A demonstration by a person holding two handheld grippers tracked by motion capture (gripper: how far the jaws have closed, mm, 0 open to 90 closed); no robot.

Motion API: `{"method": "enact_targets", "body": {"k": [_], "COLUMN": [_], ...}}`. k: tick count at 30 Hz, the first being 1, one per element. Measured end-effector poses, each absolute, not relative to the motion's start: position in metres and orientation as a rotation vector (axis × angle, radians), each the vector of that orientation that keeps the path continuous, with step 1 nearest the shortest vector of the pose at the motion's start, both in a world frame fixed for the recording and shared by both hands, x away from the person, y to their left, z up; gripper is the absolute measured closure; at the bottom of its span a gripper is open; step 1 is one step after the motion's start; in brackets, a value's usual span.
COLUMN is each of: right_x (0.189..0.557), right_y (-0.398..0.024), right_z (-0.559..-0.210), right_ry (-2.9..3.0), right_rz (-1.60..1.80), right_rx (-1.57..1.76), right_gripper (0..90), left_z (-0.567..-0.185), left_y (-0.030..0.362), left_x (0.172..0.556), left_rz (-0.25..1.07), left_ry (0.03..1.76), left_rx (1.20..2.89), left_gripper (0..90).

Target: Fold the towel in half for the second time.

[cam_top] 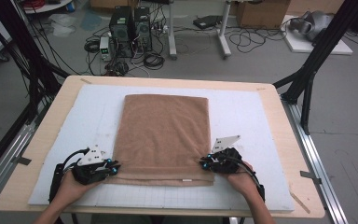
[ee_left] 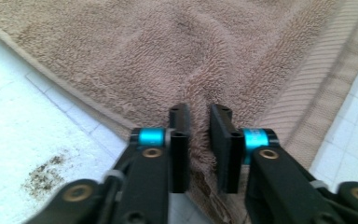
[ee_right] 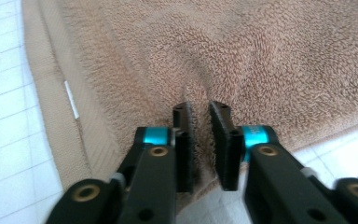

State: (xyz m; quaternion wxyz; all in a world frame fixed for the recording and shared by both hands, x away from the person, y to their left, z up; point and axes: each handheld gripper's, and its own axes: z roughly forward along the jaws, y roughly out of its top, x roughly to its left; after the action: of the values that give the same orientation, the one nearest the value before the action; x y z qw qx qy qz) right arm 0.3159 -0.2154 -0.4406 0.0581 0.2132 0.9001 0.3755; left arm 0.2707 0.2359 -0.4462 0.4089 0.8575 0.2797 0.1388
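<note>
On the white mat, the folded brown towel lies flat at the middle while the left gripper and right gripper each pinch one of its near corners, fabric bunched between the jaws.

The person's 2 forearms come in from the near edge of the table and angle inward. The left hand wraps the body of the left gripper, which lies low and points toward the towel at its near left corner. Its 2 black jaws stand almost together, pinching a raised fold of towel pile between the pads. The right hand holds the right gripper the same way at the towel's near right corner, low and aimed inward. Its jaws are likewise nearly closed, with a ridge of towel squeezed between them. A grey 3-cornered plate tops each gripper.
</note>
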Motion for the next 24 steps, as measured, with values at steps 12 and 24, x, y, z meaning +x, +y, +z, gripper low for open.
{"method": "enact_targets", "body": {"k": [12, 24], "right_x": [0.311, 0.302], "right_y": [-0.217, -0.228], "right_z": [-0.434, -0.428], "right_ry": [2.793, 2.765], "right_rz": [1.151, 1.201], "right_rx": [0.604, 0.641], "right_gripper": [85.5, 59.1], "left_z": [-0.440, -0.440], "left_y": [0.244, 0.255], "left_x": [0.263, 0.262], "left_rz": [0.318, 0.309], "left_ry": [0.685, 0.740], "left_rx": [2.154, 2.155], "left_gripper": [84.9, 56.1]}}
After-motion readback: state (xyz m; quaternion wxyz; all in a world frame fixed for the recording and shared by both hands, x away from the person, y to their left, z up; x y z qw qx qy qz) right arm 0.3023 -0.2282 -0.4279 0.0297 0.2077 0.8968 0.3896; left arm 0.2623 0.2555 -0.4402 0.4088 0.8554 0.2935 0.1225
